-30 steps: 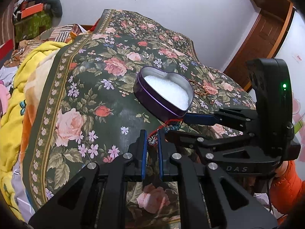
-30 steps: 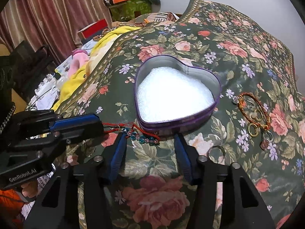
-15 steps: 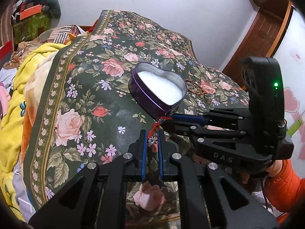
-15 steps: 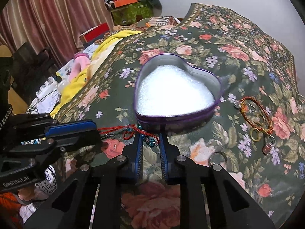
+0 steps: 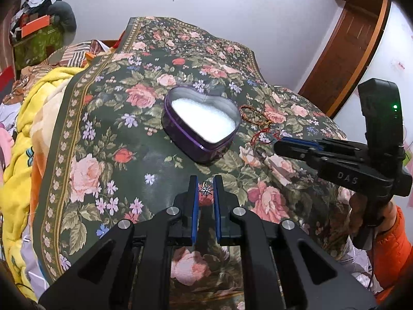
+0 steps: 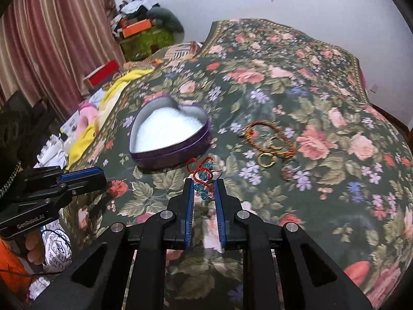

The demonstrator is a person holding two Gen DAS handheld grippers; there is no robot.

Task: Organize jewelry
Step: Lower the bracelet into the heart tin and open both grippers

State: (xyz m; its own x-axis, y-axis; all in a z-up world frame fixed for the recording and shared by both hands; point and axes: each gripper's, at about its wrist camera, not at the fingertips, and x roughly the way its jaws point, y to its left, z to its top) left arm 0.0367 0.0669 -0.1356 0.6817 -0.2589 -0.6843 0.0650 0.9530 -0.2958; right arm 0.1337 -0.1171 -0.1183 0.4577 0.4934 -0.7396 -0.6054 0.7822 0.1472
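Note:
A purple heart-shaped tin [image 5: 204, 126] with white padding sits open on the floral bedspread; it also shows in the right wrist view [image 6: 167, 137]. My right gripper [image 6: 204, 188] is shut on a red cord bracelet with blue beads [image 6: 202, 173] and holds it above the bedspread, in front of the tin. In the left wrist view this gripper [image 5: 280, 146] hangs right of the tin with red cord [image 5: 260, 135] trailing from its tip. My left gripper [image 5: 205, 190] is shut on a small silver star charm [image 5: 205, 189], apart from the bracelet.
An orange-red cord bracelet [image 6: 268, 139], gold rings [image 6: 265, 160] and a small pendant [image 6: 287, 173] lie on the bedspread right of the tin. Yellow blankets [image 5: 23, 129] pile at the bed's left edge. A wooden door [image 5: 346, 46] stands at the right.
My right gripper closed on the beaded bracelet and lifted it away to the right. My left gripper drew back from the tin and no longer holds the red cord, only the charm.

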